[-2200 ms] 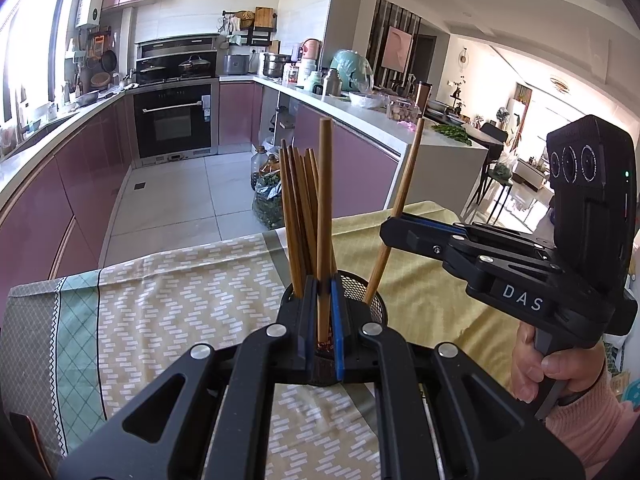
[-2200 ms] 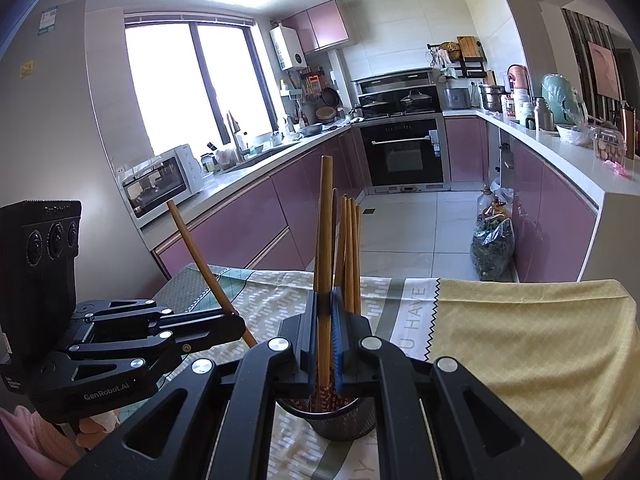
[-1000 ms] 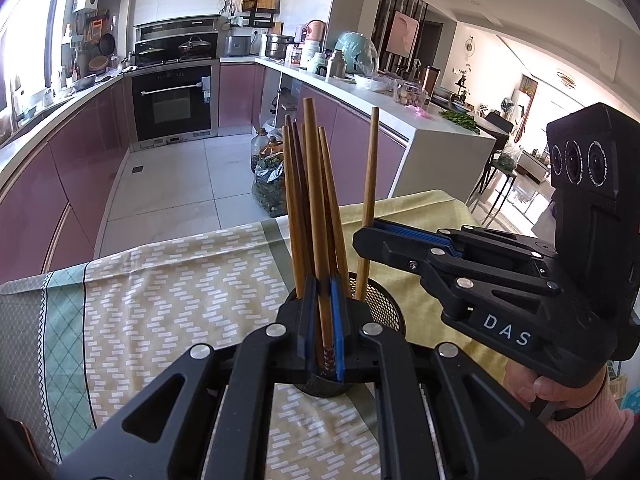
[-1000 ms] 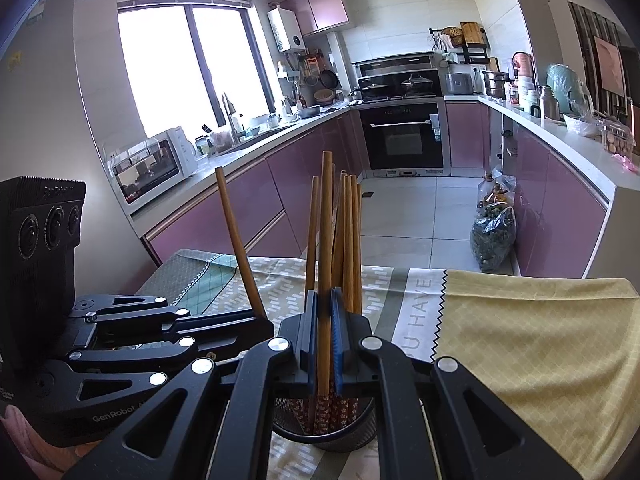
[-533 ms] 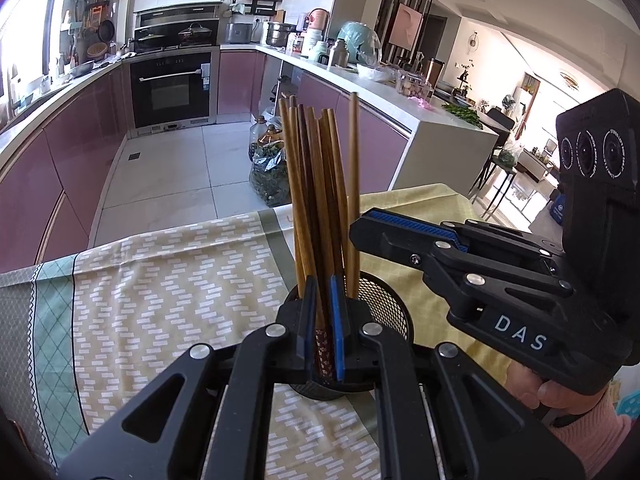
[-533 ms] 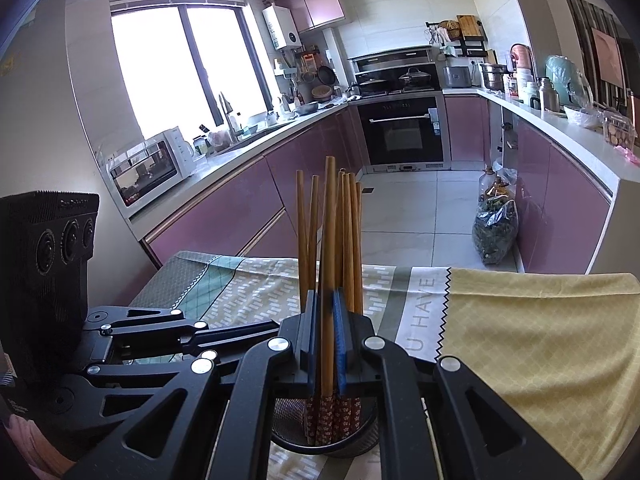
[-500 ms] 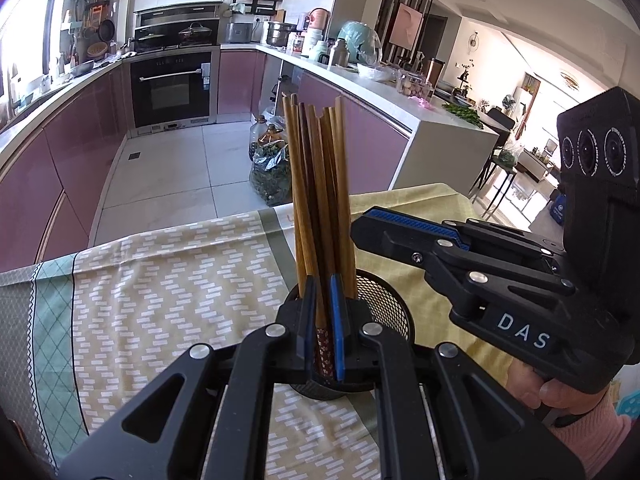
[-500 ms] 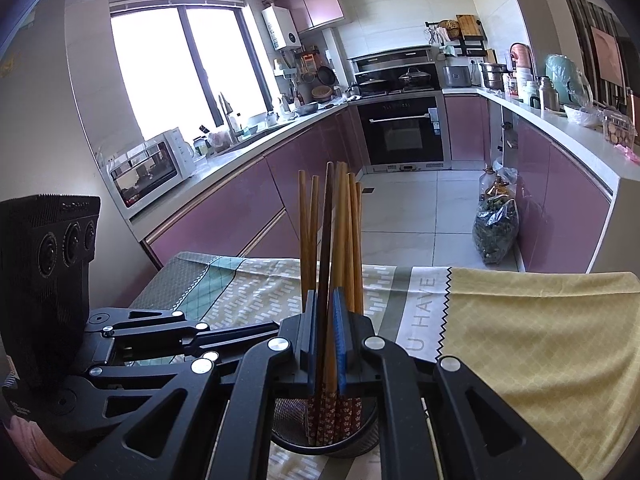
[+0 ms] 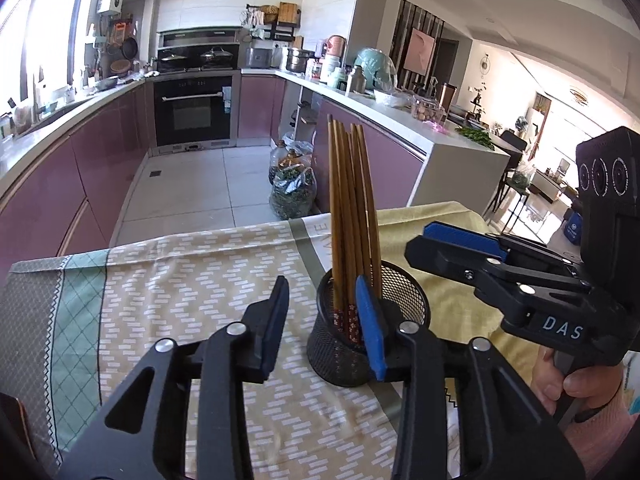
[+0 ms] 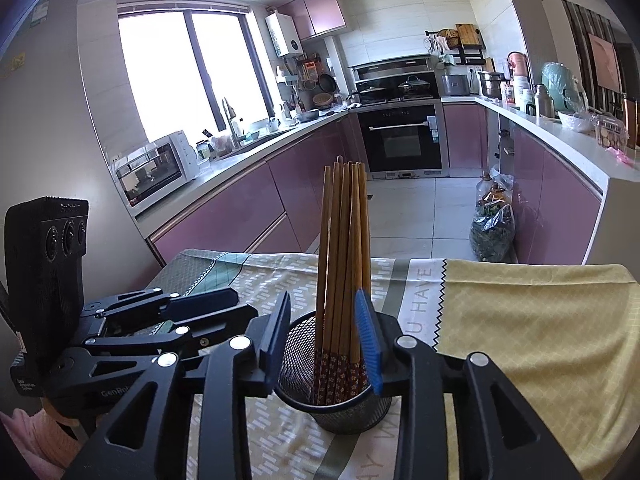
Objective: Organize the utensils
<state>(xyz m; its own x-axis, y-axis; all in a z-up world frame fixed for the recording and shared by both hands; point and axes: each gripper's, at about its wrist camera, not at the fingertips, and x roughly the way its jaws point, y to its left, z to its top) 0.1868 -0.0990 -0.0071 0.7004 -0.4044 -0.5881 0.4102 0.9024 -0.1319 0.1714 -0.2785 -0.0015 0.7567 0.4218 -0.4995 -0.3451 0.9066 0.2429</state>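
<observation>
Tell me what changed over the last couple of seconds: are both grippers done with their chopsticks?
Both let go. The left gripper and right gripper, each shut on a chopstick before, have just been opening; nothing is pinched between the fingers now. Both sticks now stand with the other chopsticks in the mesh holder. The holder stayed put on the tablecloth.

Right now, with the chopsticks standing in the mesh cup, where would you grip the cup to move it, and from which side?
Probably the mesh cup's rim, from above: one finger inside, one outside, on the near-left arc. The chopsticks stand bunched toward the right of the cup, leaving that arc free. The round wall looks wide for the right tongs, whose jaws have just been opening and grip nothing.
</observation>
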